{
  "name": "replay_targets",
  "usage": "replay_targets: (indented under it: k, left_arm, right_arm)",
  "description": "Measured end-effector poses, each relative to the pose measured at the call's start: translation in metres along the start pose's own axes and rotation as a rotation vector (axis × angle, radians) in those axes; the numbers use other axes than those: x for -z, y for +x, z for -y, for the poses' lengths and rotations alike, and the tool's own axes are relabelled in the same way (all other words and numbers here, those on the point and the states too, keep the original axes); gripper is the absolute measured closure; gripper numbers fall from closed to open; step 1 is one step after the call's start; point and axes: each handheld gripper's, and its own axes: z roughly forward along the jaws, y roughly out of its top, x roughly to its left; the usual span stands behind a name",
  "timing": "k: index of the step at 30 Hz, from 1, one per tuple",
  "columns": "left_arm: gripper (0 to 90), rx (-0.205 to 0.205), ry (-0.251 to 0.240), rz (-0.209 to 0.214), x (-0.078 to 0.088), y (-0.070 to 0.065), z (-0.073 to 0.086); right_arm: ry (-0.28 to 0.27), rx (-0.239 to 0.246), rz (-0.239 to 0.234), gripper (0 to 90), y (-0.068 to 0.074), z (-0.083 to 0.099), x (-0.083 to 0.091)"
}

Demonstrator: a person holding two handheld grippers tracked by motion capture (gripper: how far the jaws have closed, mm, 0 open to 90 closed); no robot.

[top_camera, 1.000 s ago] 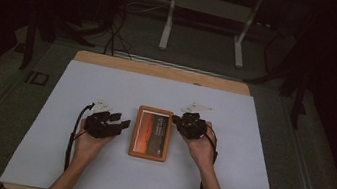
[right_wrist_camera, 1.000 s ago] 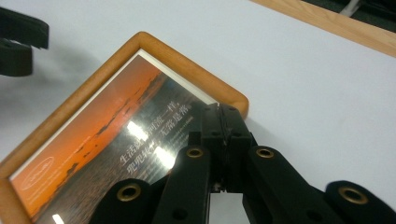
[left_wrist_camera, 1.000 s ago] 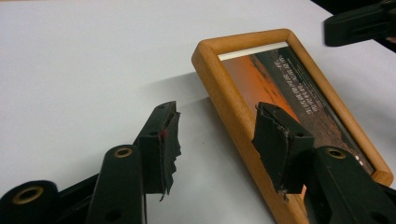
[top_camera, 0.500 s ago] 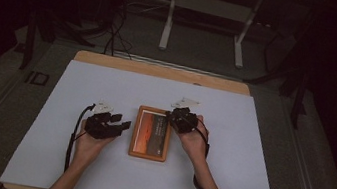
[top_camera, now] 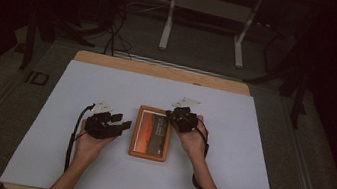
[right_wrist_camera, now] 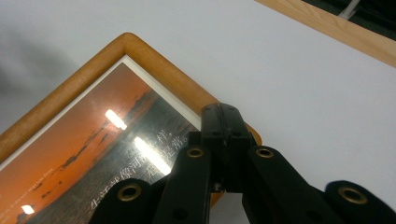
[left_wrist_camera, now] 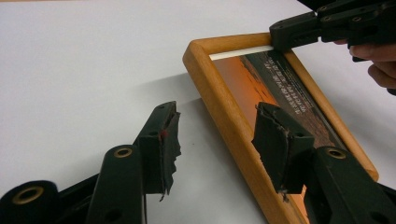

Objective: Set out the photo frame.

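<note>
The white-covered bench (top_camera: 107,85) lay bare on all sides of the wooden picture frame (top_camera: 151,133), which lay flat near its middle. The right gripper (top_camera: 175,115), jaws closed together with nothing between them, rested over the frame's far right corner. The left gripper (top_camera: 122,122) stood part open and held nothing, its jaws straddling the frame's left edge.

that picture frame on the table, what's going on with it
A person is working on a wooden picture frame that lies flat on a white table, with a gripper in each hand. The right gripper, jaws shut, sits over the frame's far right corner. The left gripper is open, with its jaws either side of the frame's left rail and not pressing on it. The frame holds an orange sunset print.
</note>
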Motion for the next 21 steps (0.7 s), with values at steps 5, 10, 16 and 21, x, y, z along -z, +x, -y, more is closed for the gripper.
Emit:
replay_targets:
  k: [5, 10, 16, 21]
  left_arm:
    - [49.8, 0.008, -0.006, 0.012, 0.001, -0.002, -0.002]
    - [49.8, 0.025, -0.018, 0.043, 0.005, -0.005, -0.004]
    - [49.4, 0.036, -0.020, 0.060, 0.007, -0.009, -0.006]
    - [49.4, 0.036, 0.018, 0.077, 0.005, -0.010, -0.006]
  right_arm:
    - [0.007, -0.021, 0.004, 89.9, -0.005, 0.004, -0.001]
    - [0.013, -0.060, -0.001, 89.9, -0.011, 0.008, -0.002]
    - [0.028, -0.081, -0.004, 89.9, -0.016, 0.011, -0.003]
    - [0.039, -0.118, -0.009, 89.9, -0.022, 0.017, -0.006]
